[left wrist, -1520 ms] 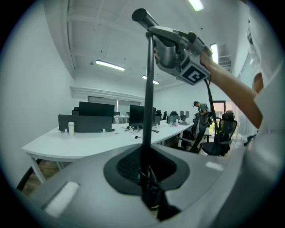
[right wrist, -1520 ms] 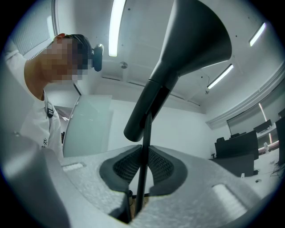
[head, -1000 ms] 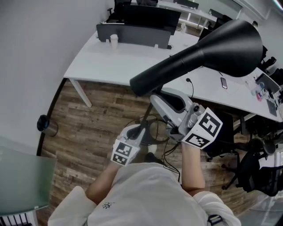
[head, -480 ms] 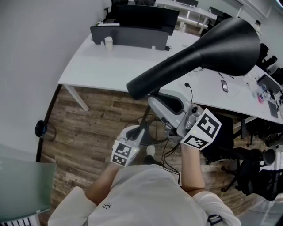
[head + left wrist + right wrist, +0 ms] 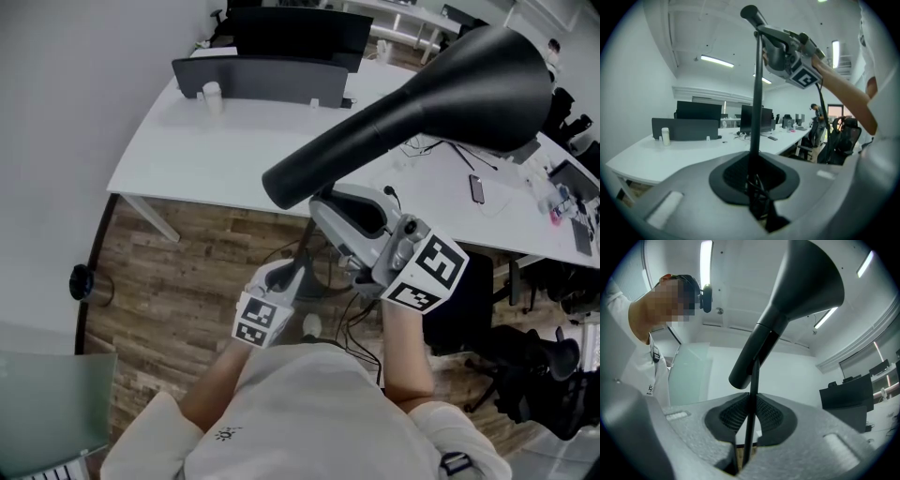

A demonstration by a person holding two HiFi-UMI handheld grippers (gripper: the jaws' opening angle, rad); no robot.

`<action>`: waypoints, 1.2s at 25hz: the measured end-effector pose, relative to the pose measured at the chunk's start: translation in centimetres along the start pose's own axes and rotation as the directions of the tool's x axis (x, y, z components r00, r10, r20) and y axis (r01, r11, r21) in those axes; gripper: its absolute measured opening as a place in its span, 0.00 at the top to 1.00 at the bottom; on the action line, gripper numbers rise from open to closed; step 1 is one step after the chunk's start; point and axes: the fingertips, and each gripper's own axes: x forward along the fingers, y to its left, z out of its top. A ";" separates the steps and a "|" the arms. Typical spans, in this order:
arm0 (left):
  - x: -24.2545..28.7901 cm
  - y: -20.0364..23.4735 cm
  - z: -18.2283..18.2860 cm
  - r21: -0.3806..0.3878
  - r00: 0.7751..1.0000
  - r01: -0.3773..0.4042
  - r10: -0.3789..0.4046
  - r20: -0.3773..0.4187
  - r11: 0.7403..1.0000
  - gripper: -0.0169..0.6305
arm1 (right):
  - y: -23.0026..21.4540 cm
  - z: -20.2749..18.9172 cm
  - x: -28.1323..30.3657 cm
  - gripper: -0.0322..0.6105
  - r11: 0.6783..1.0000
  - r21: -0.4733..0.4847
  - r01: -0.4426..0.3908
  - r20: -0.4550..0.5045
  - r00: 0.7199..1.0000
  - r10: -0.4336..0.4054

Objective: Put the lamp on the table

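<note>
A person stands over a wood-plank floor [image 5: 178,272], seen from above, carrying a black lamp [image 5: 375,141] with a tool in each hand. The lamp is held in the air, clear of the floor, in front of a long white worktop [image 5: 234,155] and not resting on it. Its wide funnel-shaped shade [image 5: 487,84] tilts up and to the right, above the near edge of the worktop.

The right tool [image 5: 750,420] is clenched on the lamp's thin black pole [image 5: 752,394] just below the shade, both ribbed pads pressed against it. The left tool [image 5: 754,178] grips the same pole lower down, its jaws closed around it; a dark cord [image 5: 761,197] bunches at the pole beside the jaws. From the left gripper view the pole rises straight up to the right tool above.

On the worktop's far side stand a dark partition [image 5: 262,75] and a small white bottle [image 5: 213,92]. A phone [image 5: 477,187] lies flat farther right, well apart from both.
</note>
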 end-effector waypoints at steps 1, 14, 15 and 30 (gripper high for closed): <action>0.8 0.3 0.3 0.000 1.000 -0.003 0.003 -0.001 1.000 0.91 | -0.9 0.1 -0.1 0.88 1.000 0.001 -0.003 0.001 1.000 0.003; 10.3 1.6 2.8 -0.009 1.000 -0.017 0.016 -0.026 1.000 0.91 | -11.2 0.4 -2.6 0.88 0.999 0.032 -0.018 0.013 1.000 0.018; 10.5 1.6 2.7 -0.010 0.999 -0.016 0.015 -0.029 1.000 0.91 | -11.5 0.2 -2.7 0.88 0.999 0.033 -0.019 0.012 1.000 0.019; 13.9 1.6 2.4 -0.016 0.998 -0.024 0.023 -0.051 1.000 0.91 | -14.6 -0.7 -4.2 0.88 0.999 0.045 -0.029 0.009 1.000 0.029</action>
